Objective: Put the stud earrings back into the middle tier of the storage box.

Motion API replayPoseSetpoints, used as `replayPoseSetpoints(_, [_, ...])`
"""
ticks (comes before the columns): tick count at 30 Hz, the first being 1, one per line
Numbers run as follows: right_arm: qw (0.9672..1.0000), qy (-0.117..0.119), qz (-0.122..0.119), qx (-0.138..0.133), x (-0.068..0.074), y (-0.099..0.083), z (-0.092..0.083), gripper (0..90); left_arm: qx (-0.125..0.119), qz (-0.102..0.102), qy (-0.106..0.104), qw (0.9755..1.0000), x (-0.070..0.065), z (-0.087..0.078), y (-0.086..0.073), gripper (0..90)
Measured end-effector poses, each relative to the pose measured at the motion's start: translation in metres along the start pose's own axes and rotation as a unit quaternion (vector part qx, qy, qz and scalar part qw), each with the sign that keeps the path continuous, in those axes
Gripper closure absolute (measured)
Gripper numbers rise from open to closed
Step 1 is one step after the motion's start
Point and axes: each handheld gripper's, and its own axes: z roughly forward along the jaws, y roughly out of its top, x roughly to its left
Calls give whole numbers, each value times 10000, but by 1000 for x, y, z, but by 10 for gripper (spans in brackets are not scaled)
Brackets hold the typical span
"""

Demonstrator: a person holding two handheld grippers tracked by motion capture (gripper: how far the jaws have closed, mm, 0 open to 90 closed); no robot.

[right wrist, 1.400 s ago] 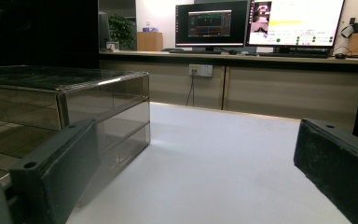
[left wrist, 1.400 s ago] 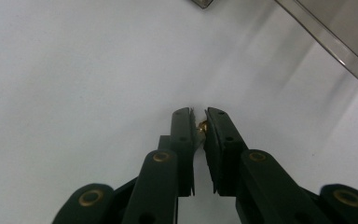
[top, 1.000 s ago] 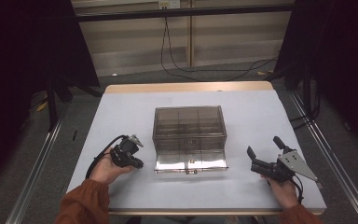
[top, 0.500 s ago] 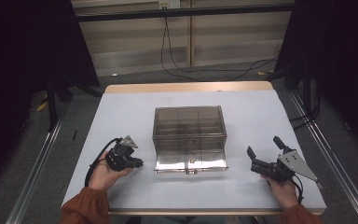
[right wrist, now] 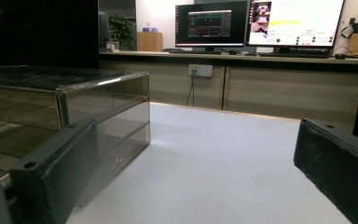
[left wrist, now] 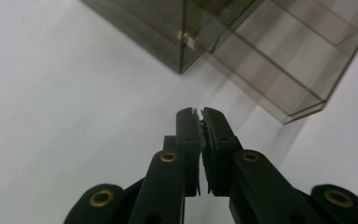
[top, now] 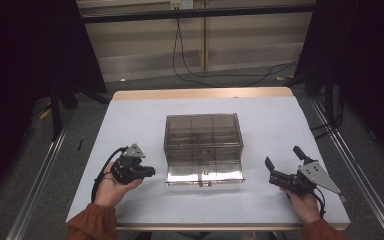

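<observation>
The box [top: 203, 145] sits in the middle of the worktop [top: 130, 115], with its bottom drawer [top: 205, 172] pulled out a bit toward you. Your left tool [top: 149, 172] is pressed together, empty, just beside the drawer. Your right tool [top: 272, 170] is spread wide, near the other side. You look ready to reach in; next, line a tool up with the drawer front.

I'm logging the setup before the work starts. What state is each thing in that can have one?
Smoky transparent plastic drawer box: upright on the white table, lowest drawer pulled out toward the person, nothing visible inside.
Left gripper: jaws shut, nothing between them, pointing at the box, apart from it.
Right gripper: jaws wide open, holding nothing, apart from the box.
Two monitors beyond the table: switched on.
</observation>
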Motion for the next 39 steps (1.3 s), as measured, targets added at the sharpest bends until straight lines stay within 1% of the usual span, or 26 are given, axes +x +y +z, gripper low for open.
replayPoseSetpoints(2, [10000, 0, 4, 3, 0, 0, 0, 3, -27, 47, -2, 10000, -5, -2, 2, 861])
replayPoseSetpoints(3, [10000, 0, 7, 5, 0, 0, 0, 3, -98, 87, -25, 9999, -8, -4, 5, 861])
replayPoseSetpoints(4, [10000, 0, 7, 5, 0, 0, 0, 3, -98, 87, -25, 9999, -8, -4, 5, 861])
replayPoseSetpoints(5, [10000, 0, 5, 2, 0, 0, 0, 3, -183, 109, -73, 9997, -10, -7, 7, 861])
replayPoseSetpoints(7, [10000, 1, -2, 1, 0, 0, 0, 3, -261, 162, -77, 9995, -12, -10, 9, 861])
replayPoseSetpoints(8, [10000, -1, 0, 1, 0, 0, 0, 3, -328, 137, -111, 9993, -13, -10, 10, 861])
replayPoseSetpoints(11, [10000, 1, 8, 5, 0, 0, 0, 3, -371, 211, -122, 9990, -16, -11, 15, 861])
replayPoseSetpoints(14, [10000, -1, 15, 11, 0, 0, 0, 3, -363, 244, -139, 9989, -18, -12, 17, 861])
replayPoseSetpoints(15, [10000, 0, 7, 5, 0, 0, 0, 3, -407, 282, -172, 9986, -20, -12, 20, 861])
replayPoseSetpoints(16, [10000, -1, 7, 4, 0, 0, 0, 3, -407, 282, -172, 9986, -20, -12, 20, 861])
replayPoseSetpoints(17, [10000, -1, 7, 4, 0, 0, 0, 3, -455, 268, -215, 9984, -23, -13, 22, 861])
replayPoseSetpoints(18, [10000, -3, 15, 12, 0, 0, 0, 3, -445, 319, -187, 9983, -23, -13, 24, 860])
replayPoseSetpoints(19, [10000, 0, 7, 6, 0, 0, 0, 3, -445, 319, -187, 9983, -23, -13, 24, 861])
replayPoseSetpoints(20, [10000, 1, 9, 6, 0, 0, 0, 3, -479, 354, -215, 9980, -25, -13, 27, 861])
replayPoseSetpoints(22, [10000, 0, 8, 5, 0, 0, 0, 3, -479, 357, -250, 9979, -27, -13, 29, 862])
replayPoseSetpoints(23, [10000, 0, 8, 5, 0, 0, 0, 3, -467, 401, -236, 9978, -27, -12, 31, 862])
replayPoseSetpoints(24, [10000, 0, 8, 5, 0, 0, 0, 3, -487, 423, -275, 9975, -30, -10, 35, 862])
replayPoseSetpoints(27, [10000, -1, 8, 4, 0, 0, 0, 3, -481, 467, -335, 9972, -32, -8, 38, 862])
replayPoseSetpoints(29, [10000, 0, 6, 3, 0, 0, 0, 3, -434, 540, -366, 9969, -34, -3, 44, 861])
replayPoseSetpoints(31, [10000, 1, 6, 4, 0, 0, 0, 3, -415, 518, -382, 9971, -35, -2, 45, 862])
replayPoseSetpoints(36, [10000, 0, 7, 3, 0, 0, 0, 3, -309, 660, -462, 9963, -42, 7, 54, 861])
replayPoseSetpoints(37, [10000, 0, 6, 3, 0, 0, 0, 3, -274, 722, -477, 9959, -42, 8, 56, 861])
replayPoseSetpoints(39, [10000, -1, 7, 4, 0, 0, 0, 3, -263, 741, -487, 9957, -43, 10, 57, 861])
